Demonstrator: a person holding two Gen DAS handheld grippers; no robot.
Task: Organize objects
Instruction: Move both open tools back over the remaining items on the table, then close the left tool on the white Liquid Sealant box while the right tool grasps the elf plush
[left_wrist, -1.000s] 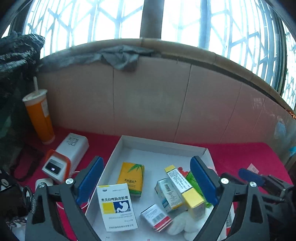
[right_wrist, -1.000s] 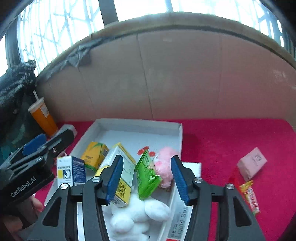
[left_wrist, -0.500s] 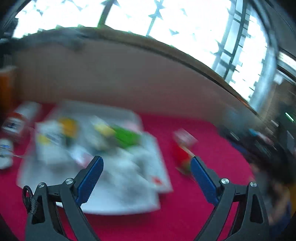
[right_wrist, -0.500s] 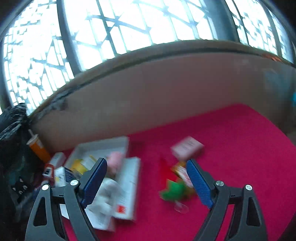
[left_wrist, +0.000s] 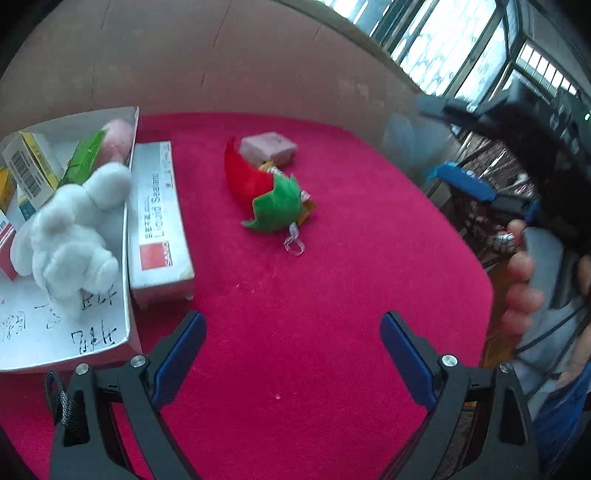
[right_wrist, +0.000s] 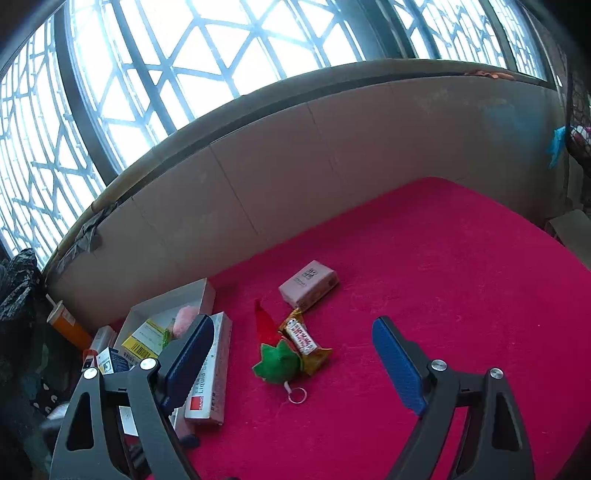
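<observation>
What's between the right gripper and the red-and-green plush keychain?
Right wrist view: only bare red cloth between the open right gripper and the red-and-green plush keychain; its metal ring lies nearest.

A red cloth (right_wrist: 461, 295) covers the bench across the lower frame. Behind it stands a low beige cardboard wall (right_wrist: 295, 166). Above, tall lattice windows (right_wrist: 184, 55) fill the upper frame with bright daylight, dark frames between the panes.

Crimson cloth (right_wrist: 424, 266); red-green plush (left_wrist: 266, 192); pink box (right_wrist: 308, 282); white plush (left_wrist: 70, 236).
</observation>
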